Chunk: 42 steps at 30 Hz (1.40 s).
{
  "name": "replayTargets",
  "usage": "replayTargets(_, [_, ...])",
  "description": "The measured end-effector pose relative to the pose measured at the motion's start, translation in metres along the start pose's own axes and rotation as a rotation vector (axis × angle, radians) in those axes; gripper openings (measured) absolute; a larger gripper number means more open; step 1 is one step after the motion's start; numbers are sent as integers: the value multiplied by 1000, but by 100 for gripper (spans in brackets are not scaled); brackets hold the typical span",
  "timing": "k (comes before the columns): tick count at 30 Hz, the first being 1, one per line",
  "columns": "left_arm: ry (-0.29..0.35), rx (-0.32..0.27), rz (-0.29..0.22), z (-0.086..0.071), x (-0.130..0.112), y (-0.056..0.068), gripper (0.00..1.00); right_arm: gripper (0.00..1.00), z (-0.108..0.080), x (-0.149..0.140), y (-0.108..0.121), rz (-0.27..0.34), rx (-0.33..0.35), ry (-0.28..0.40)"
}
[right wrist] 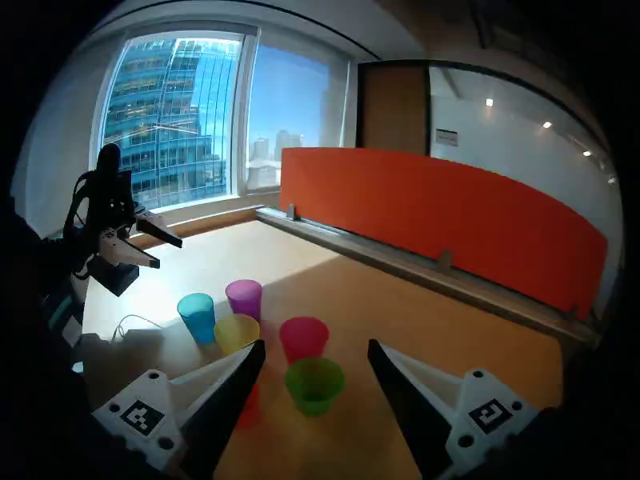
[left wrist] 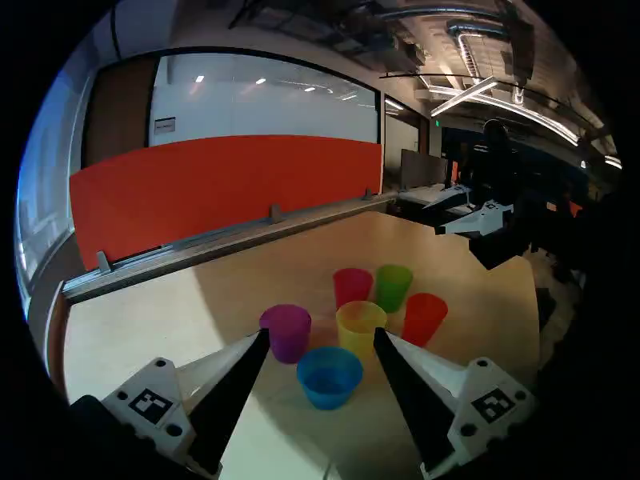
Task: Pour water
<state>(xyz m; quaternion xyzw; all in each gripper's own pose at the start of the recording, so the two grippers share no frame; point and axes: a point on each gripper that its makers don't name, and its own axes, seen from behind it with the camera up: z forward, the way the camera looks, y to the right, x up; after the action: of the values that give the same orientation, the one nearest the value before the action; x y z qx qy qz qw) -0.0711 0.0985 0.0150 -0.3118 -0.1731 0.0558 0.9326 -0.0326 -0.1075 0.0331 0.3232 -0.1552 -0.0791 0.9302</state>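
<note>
In the left gripper view, my left gripper [left wrist: 320, 340] hangs over the pale wooden surface [left wrist: 160, 320], its two dark fingers [left wrist: 232, 384] spread wide. Six cups stand upright in a tight cluster just ahead of the tips. The blue cup [left wrist: 329, 376] is nearest and sits in the gap between my fingers. The purple cup [left wrist: 286, 330] is just beside it on the left, and the yellow cup [left wrist: 361, 326] is just behind it. Farther back stand the pink cup [left wrist: 353, 286] and the green cup [left wrist: 394, 286] side by side, with the red cup [left wrist: 424, 316] off to the right. I cannot tell whether any of them holds water. An orange panel [left wrist: 224, 188] runs along the far edge.

In the right gripper view, my right gripper [right wrist: 316, 346] also has its fingers spread apart. Here the green cup is nearest, between the tips, with the pink one just behind it. The red one is half hidden behind one finger. Yellow, purple and blue lie farther left. Beyond them the left gripper hovers with its fingers parted, in front of a window [right wrist: 184, 120].
</note>
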Motion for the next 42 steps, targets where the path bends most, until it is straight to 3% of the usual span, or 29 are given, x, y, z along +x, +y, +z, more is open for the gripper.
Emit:
replayTargets(24, [-148,-60,-14,29,-72,14,97,99,30,-65,5,30,10,-122])
replayTargets(32, [-196,-64,10,35,-95,14,97,99,41,-80,4,43,19,-153])
replayTargets(42, [-221,-84,6,47,-109,18,97,99,53,-90,-1,45,33,-176])
